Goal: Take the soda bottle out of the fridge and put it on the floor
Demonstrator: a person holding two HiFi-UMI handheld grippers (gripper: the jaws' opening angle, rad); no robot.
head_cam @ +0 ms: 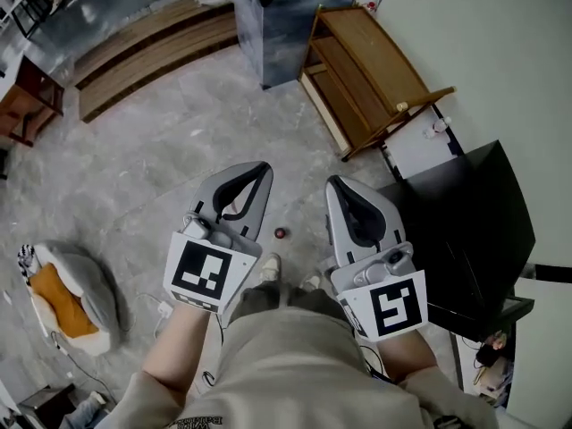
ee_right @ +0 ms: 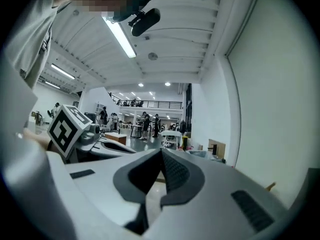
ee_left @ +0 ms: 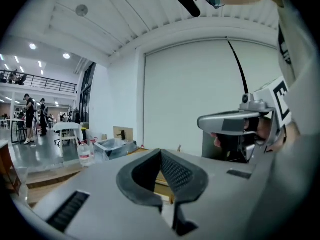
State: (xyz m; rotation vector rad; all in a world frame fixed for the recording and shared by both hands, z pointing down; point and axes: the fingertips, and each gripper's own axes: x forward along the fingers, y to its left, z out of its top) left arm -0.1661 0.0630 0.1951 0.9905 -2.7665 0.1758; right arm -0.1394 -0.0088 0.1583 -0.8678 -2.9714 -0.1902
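Above the grey floor (head_cam: 161, 168), head view: left gripper (head_cam: 256, 170) and right gripper (head_cam: 337, 184) are held side by side in front of the person, both empty.
That black box (head_cam: 465, 231): just right of the right gripper. I'd guess it's the fridge (can't see the door side from up here).
Left gripper view: fingers pressed together, nothing between them. A clear bottle (ee_left: 86, 154) with a red label stands far off by a metal box (ee_left: 115, 146), probably not ours.
Right gripper view: fingers closed too, nothing in them.
Where the soda bottle is: not visible in any view, presumably inside the fridge.
Tip: face the box and open one gripper's fingers before going for the door. Keep the other free for the bottle.
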